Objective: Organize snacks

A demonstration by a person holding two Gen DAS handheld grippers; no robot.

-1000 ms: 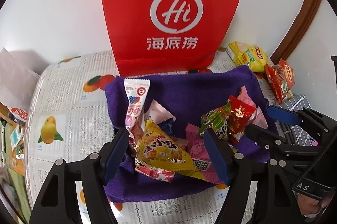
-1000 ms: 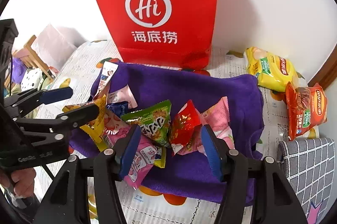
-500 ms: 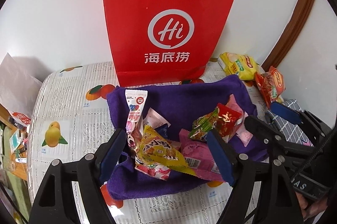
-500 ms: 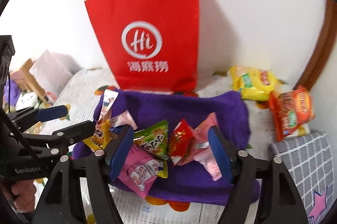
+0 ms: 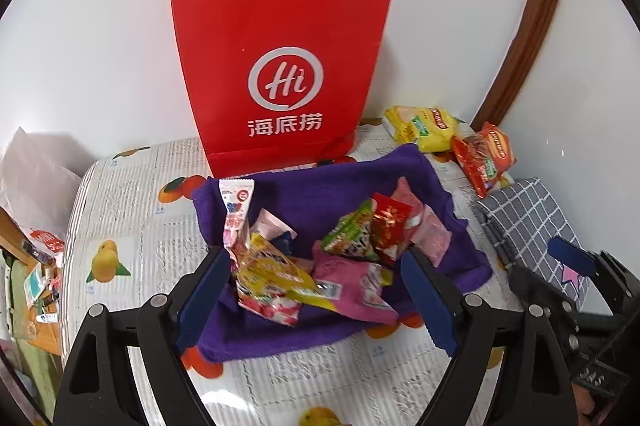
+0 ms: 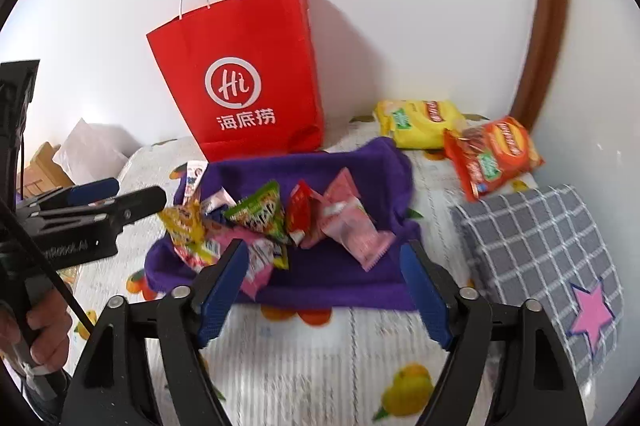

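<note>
Fingers [image 5: 208, 290] of the left gripper [image 5: 314, 300] and of the right gripper [image 6: 324, 290] are being spread apart, nothing clamped; snack packets [image 5: 320, 258] are being kept heaped on a purple towel [image 5: 320, 189] before a red paper bag [image 5: 280, 65].

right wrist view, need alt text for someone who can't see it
Small snack packets lie heaped on a purple towel on a fruit-print table, with a red paper bag standing behind against the wall. The right tool is opening in front, nothing between its jaws; two chip bags lie far right.
</note>
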